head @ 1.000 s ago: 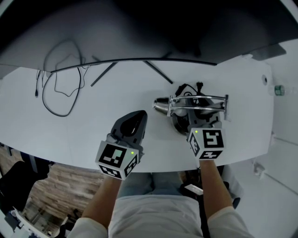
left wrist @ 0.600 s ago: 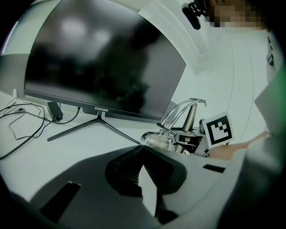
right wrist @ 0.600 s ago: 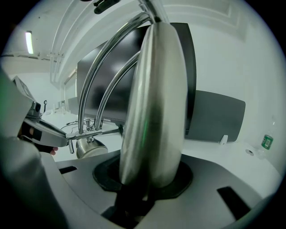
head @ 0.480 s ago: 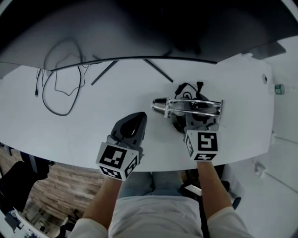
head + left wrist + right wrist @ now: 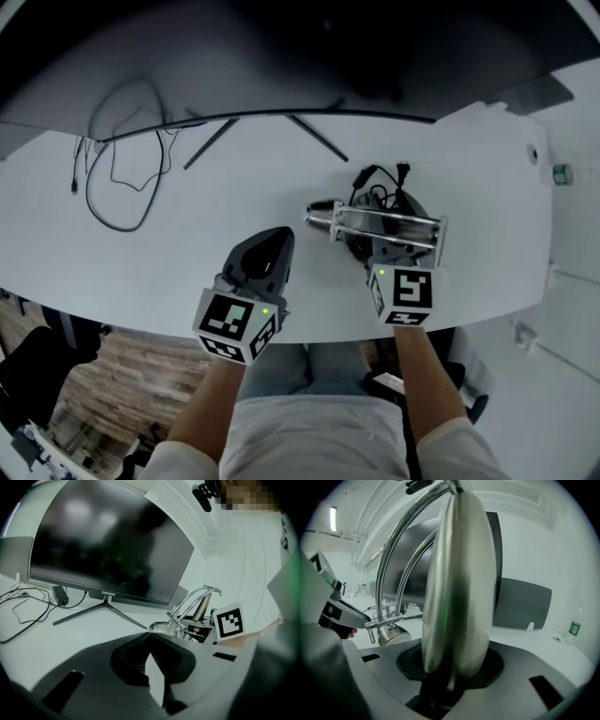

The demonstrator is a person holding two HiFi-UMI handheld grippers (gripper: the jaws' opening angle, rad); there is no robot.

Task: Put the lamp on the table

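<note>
Left hand-held gripper (image 5: 279,239): jaws together, empty, above the near edge of the bench (image 5: 234,183). Right hand-held gripper (image 5: 387,251): jaws around the metal body of the lamp (image 5: 375,221), just opening wider. Lamp location: near edge, right of centre.

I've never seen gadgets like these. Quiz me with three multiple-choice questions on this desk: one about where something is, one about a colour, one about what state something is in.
1. Where is the lamp?
A. on the floor
B. on the table, toward its right end
C. on a chair

2. What colour is the lamp?
A. red
B. green
C. shiny silver

3. The left gripper is:
A. empty, jaws together
B. holding a cup
C. gripping the lamp

Answers:
1 B: the head view shows it standing on the white tabletop, right of centre.
2 C: its arms and shade gleam like chrome.
3 A: its own view shows the tips meeting with nothing between them.
</note>
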